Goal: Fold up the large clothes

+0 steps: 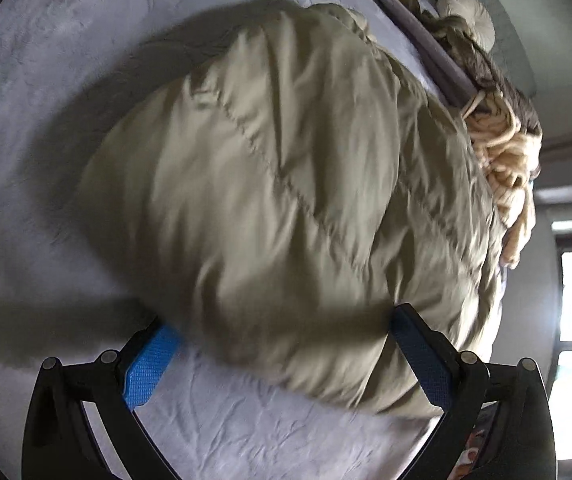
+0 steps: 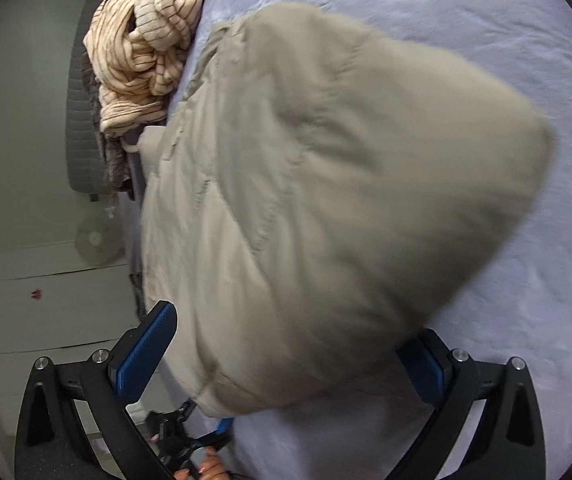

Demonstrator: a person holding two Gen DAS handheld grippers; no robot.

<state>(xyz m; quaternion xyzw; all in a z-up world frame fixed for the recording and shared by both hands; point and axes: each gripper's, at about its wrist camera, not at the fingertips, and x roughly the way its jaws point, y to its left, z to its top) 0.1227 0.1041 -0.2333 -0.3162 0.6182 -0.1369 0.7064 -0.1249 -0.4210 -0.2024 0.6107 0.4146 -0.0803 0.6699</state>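
Bedroom: sheeted bed (image 1: 46, 80), heaped clothes (image 2: 146, 48)

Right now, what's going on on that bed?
A person with a gripper in each hand is folding a padded beige jacket on the grey-sheeted bed. The left gripper and right gripper both stand open, the jacket's bulk between their fingers, not pinched. A striped cream garment lies heaped at the bed's edge.
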